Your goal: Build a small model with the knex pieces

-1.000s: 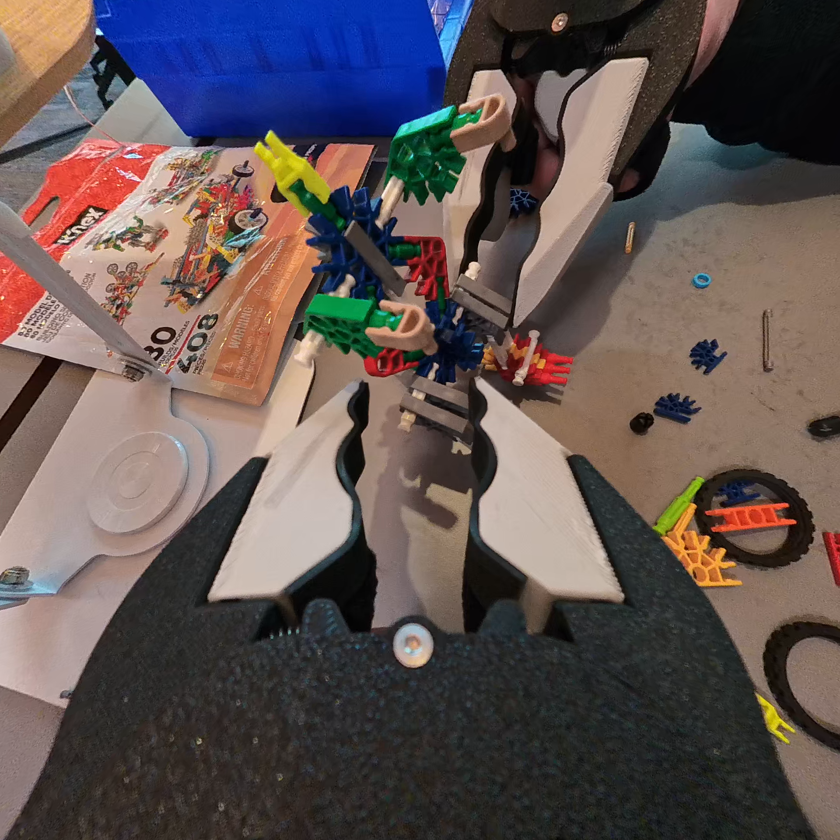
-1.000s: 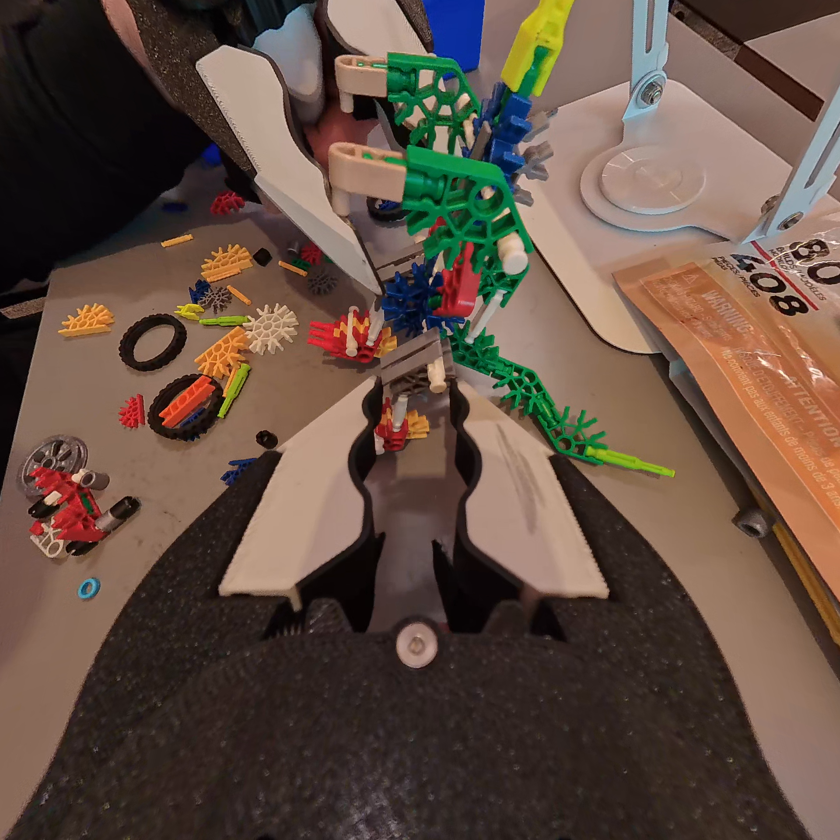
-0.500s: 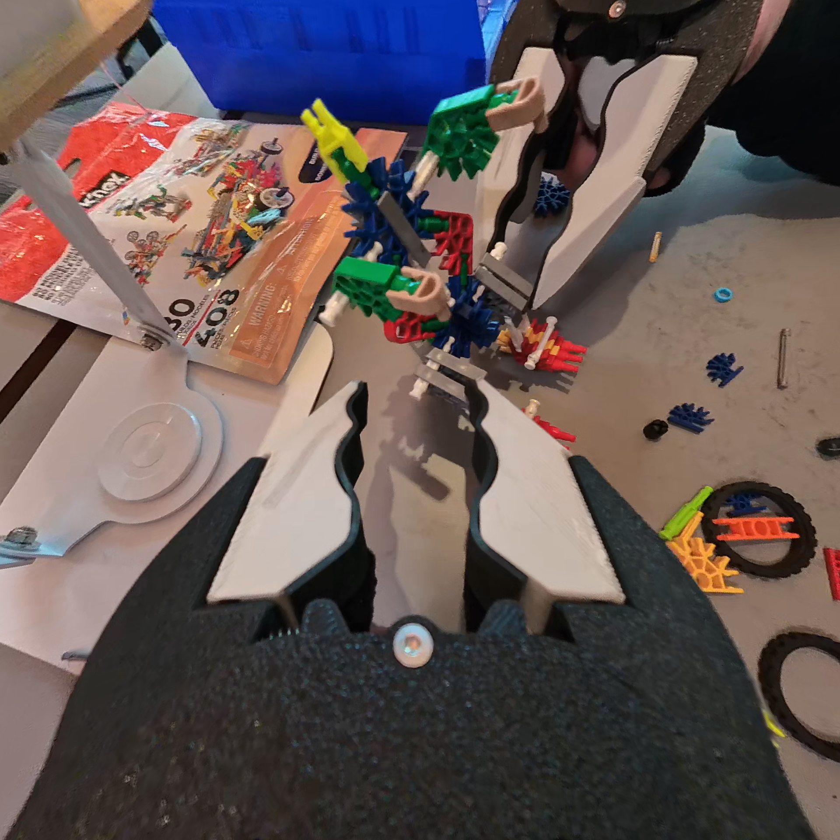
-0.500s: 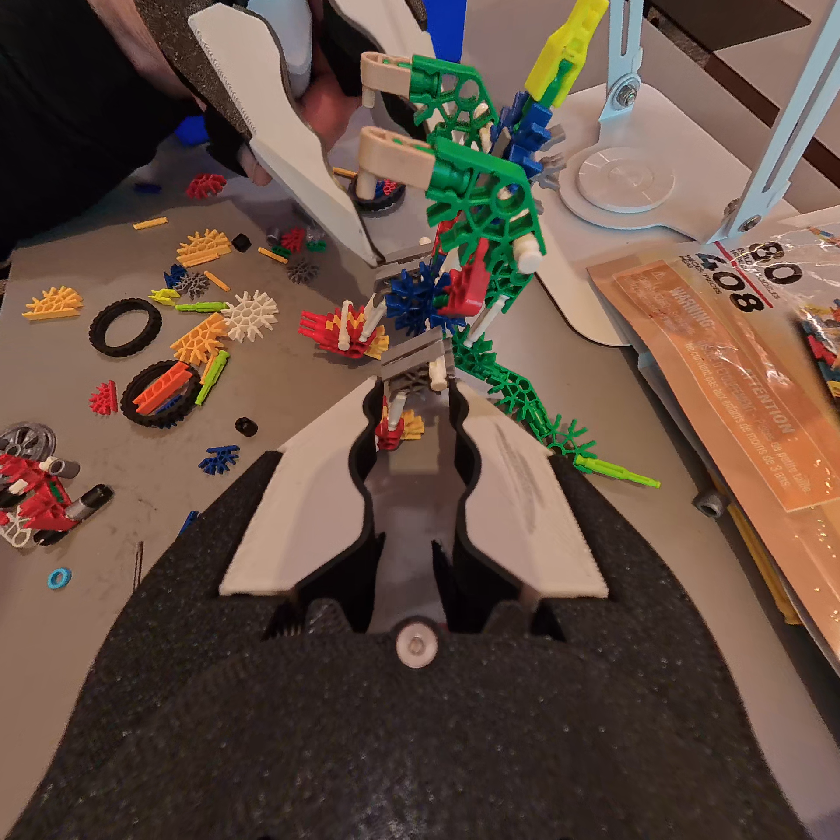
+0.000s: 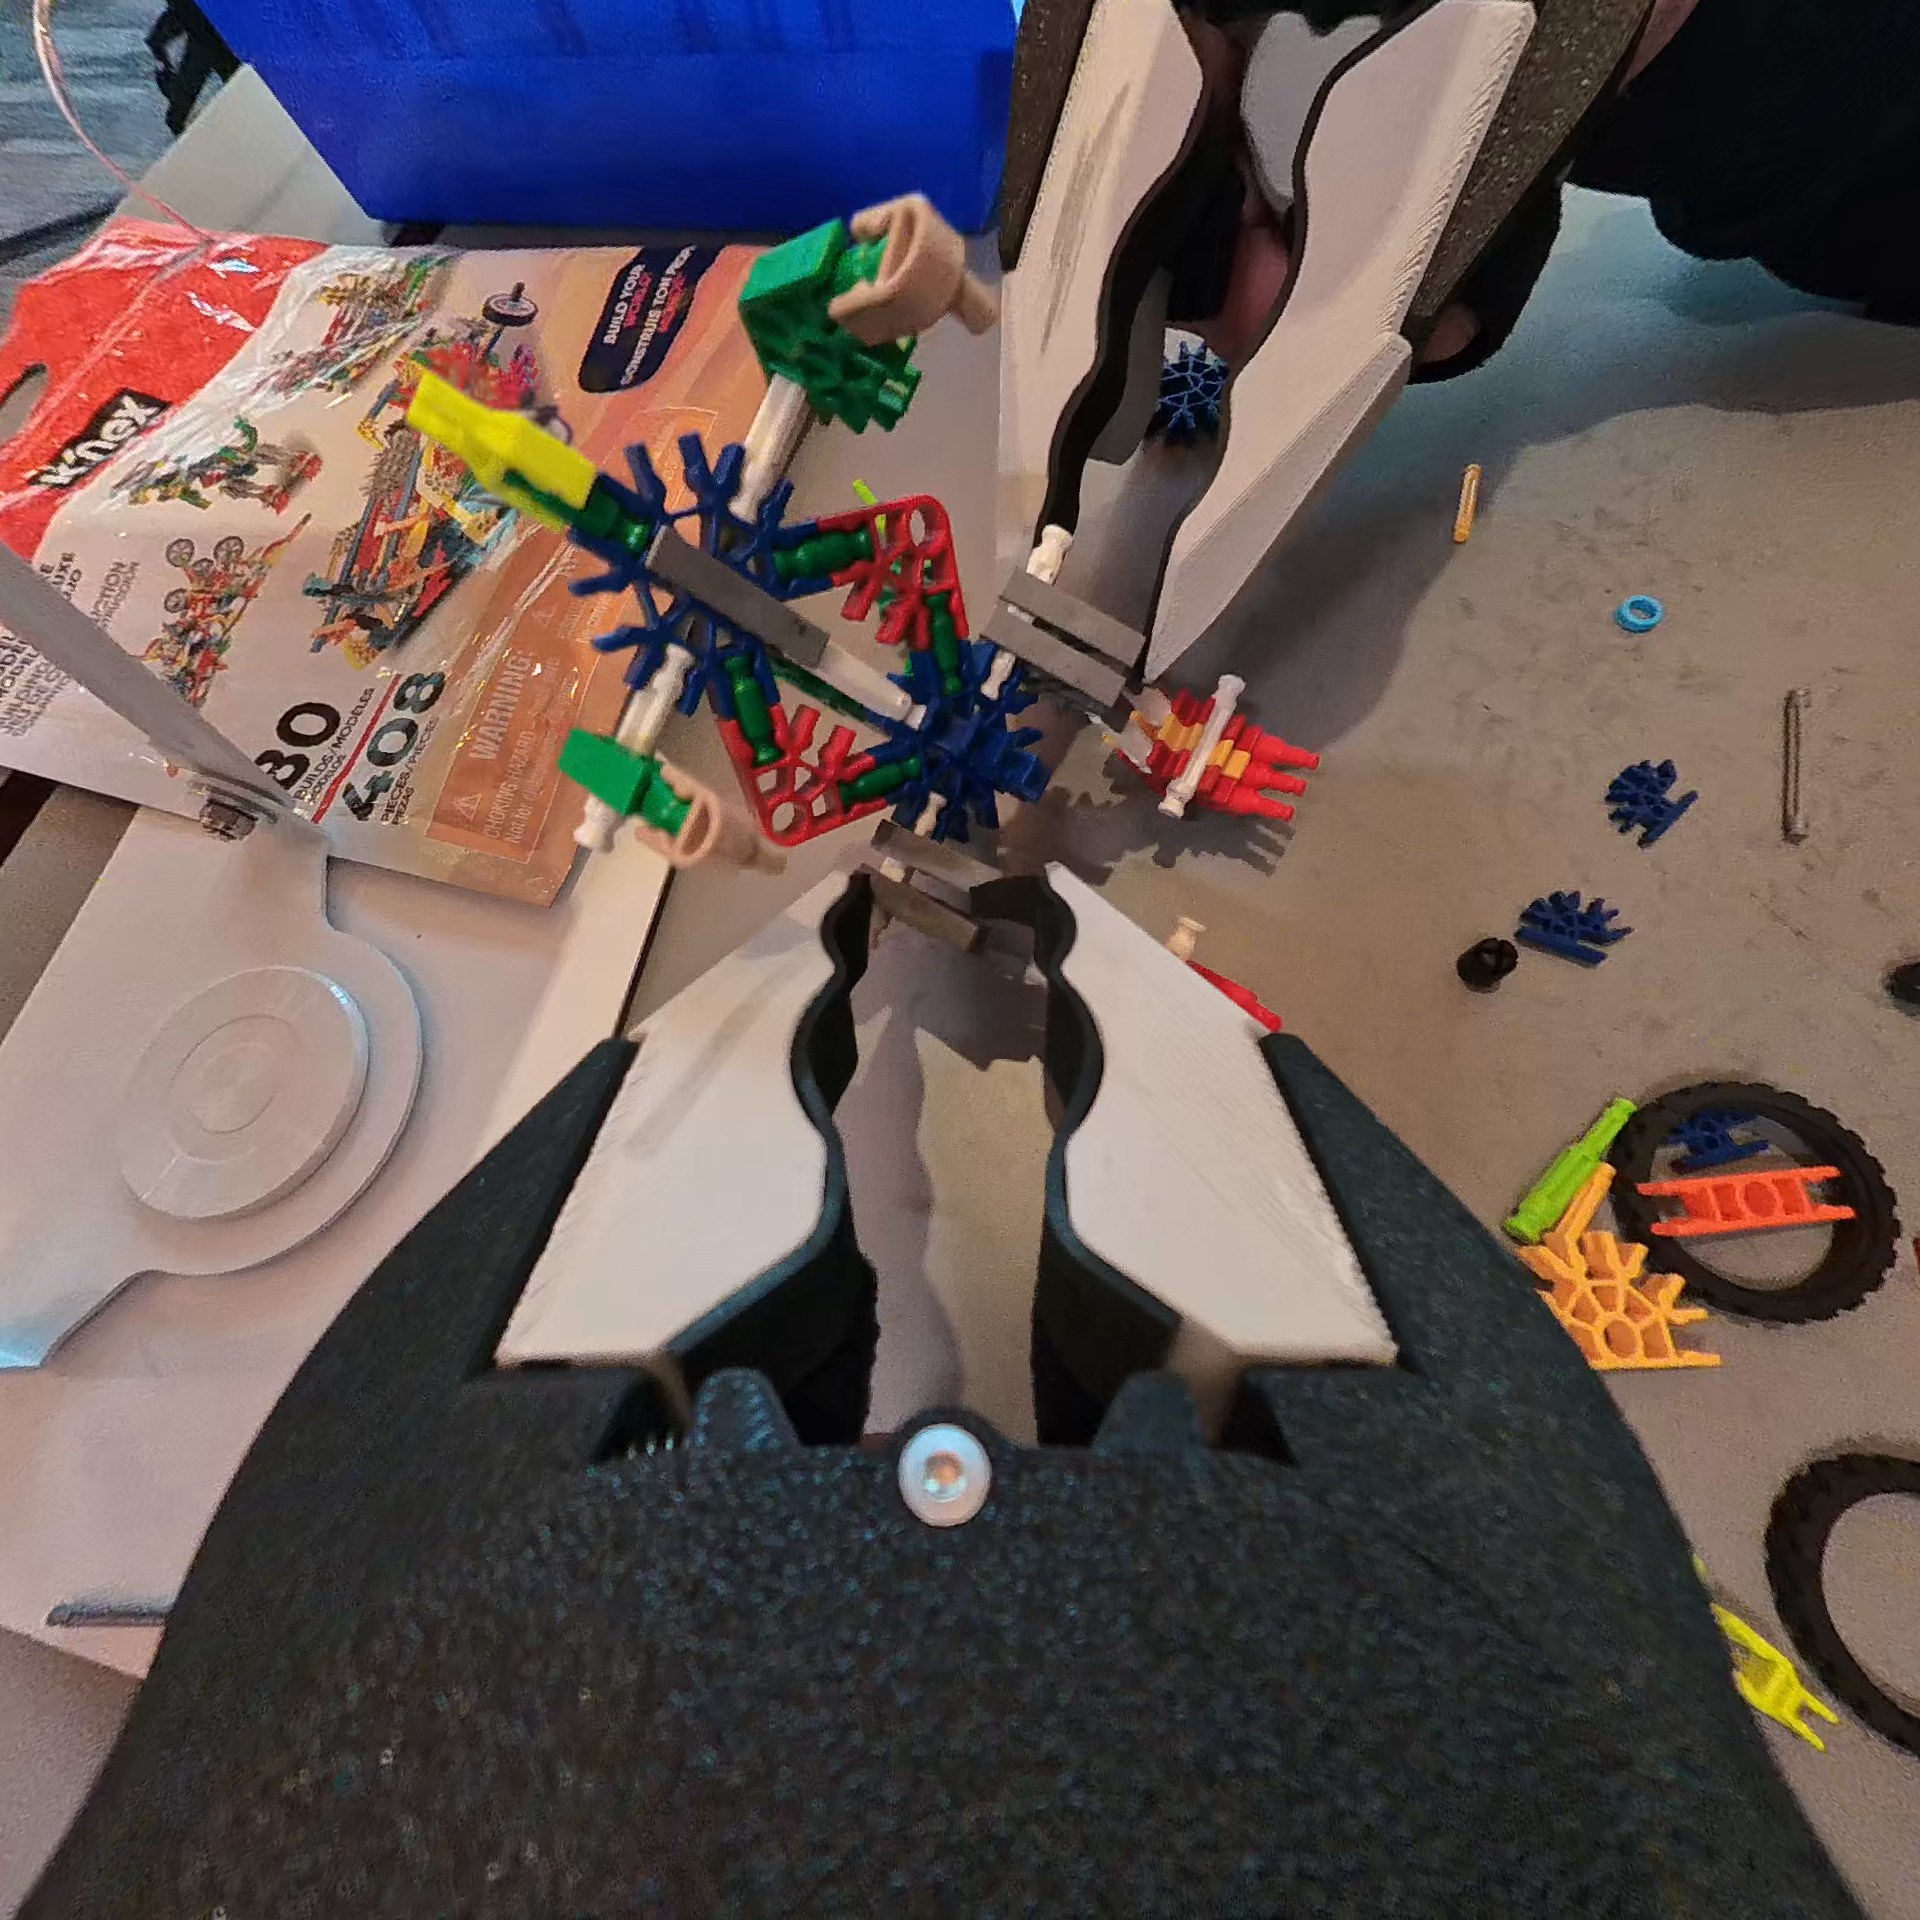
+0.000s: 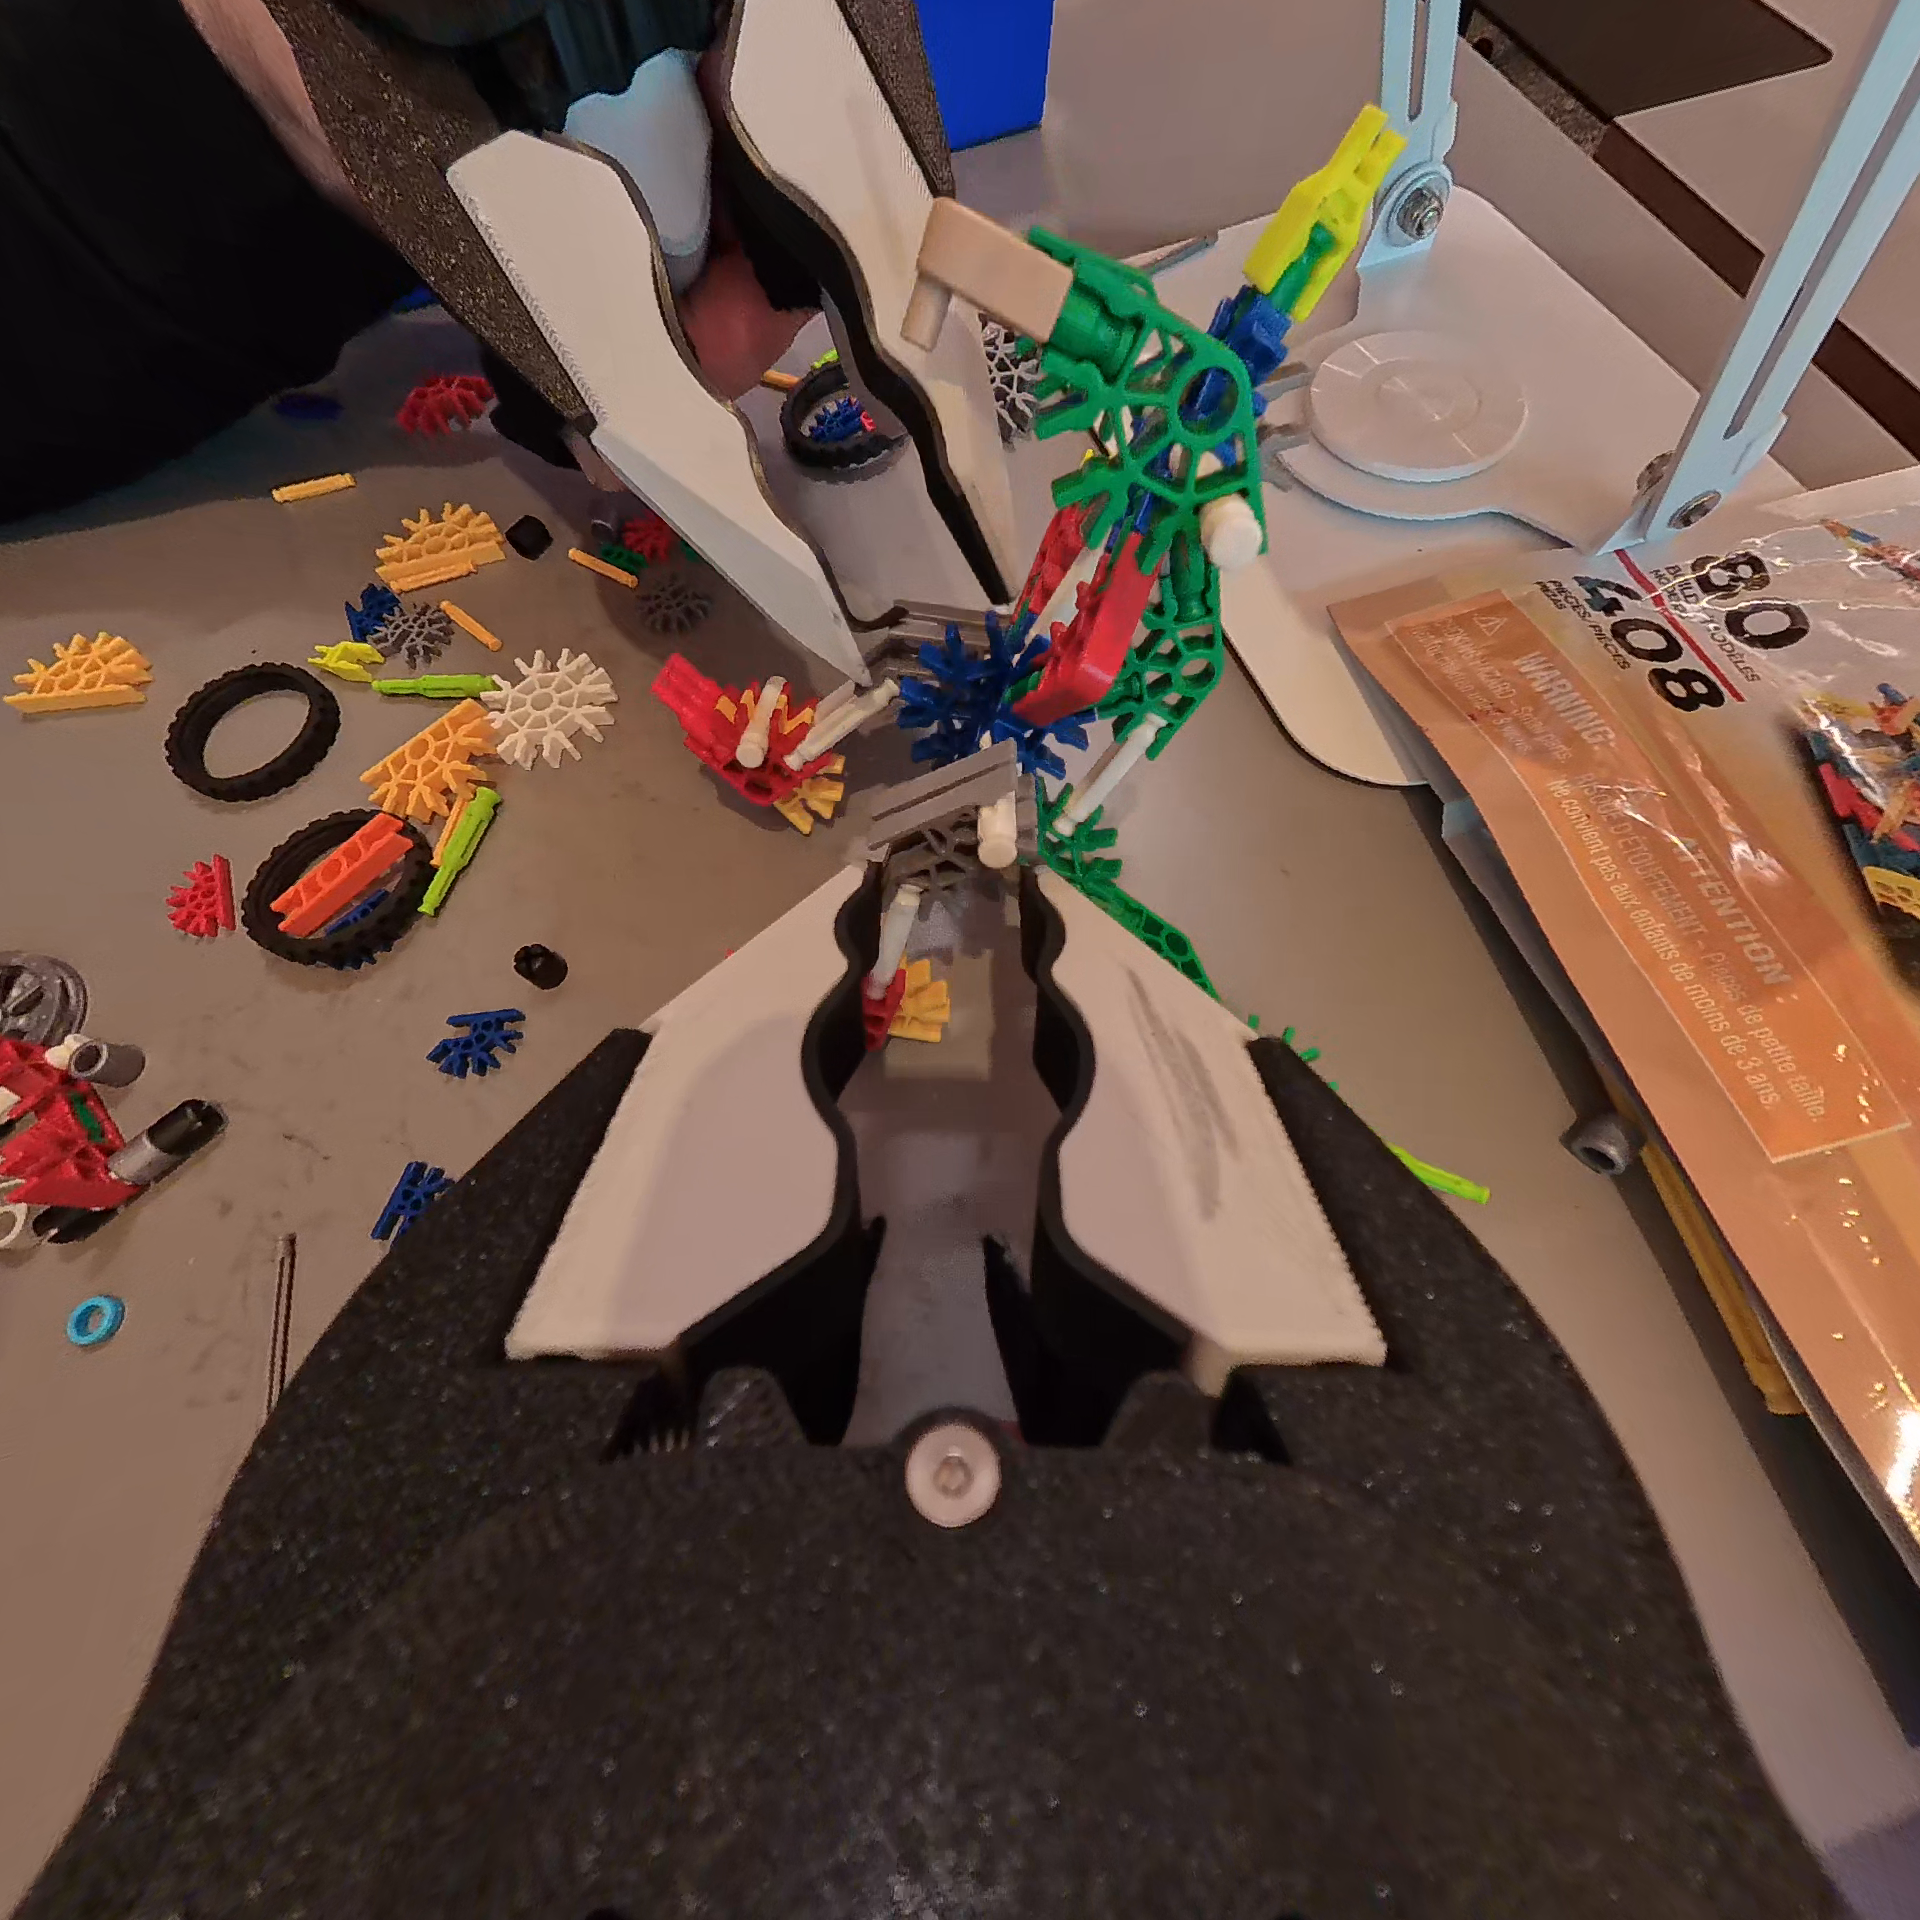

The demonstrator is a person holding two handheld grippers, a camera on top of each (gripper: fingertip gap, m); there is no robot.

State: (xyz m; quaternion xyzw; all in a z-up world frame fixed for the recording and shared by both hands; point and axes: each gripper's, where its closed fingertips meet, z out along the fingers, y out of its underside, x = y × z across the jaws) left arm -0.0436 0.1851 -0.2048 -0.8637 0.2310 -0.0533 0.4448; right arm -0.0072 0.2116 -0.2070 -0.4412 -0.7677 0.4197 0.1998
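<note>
Both grippers are on the same toy here, a colourful rod-and-connector model (image 5: 831, 665) held up over the grey table (image 5: 1558, 520). The left gripper (image 5: 940, 904) has its tips nearly closed, pinching a grey connector at the model's near end; the right gripper (image 6: 940, 883) does the same from its side, jaws drawn in on a grey connector (image 6: 935, 821) with a small red and yellow cluster (image 6: 904, 1003) hanging between its fingers. In the left wrist view the right gripper (image 5: 1101, 644) shows across the model, tips clamped on grey flat pieces.

The model itself: blue snowflake hubs, a red square frame, green corner pieces with tan clips, a yellow end piece poking out toward the printed plastic bag (image 5: 312, 582). A green lattice tail (image 6: 1153, 935) trails down toward the table beside the right gripper.

Judging from the two-ended hold, the care needed is to keep both grips square on their grey pieces and avoid twisting, since rods could pop loose.

Loose bits lie all round: black tyres (image 6: 252, 732), an orange connector (image 5: 1610, 1299), a white snowflake piece (image 6: 549, 707), a red spiky cluster (image 5: 1216, 753), and a blue bin (image 5: 623, 104) stands behind
</note>
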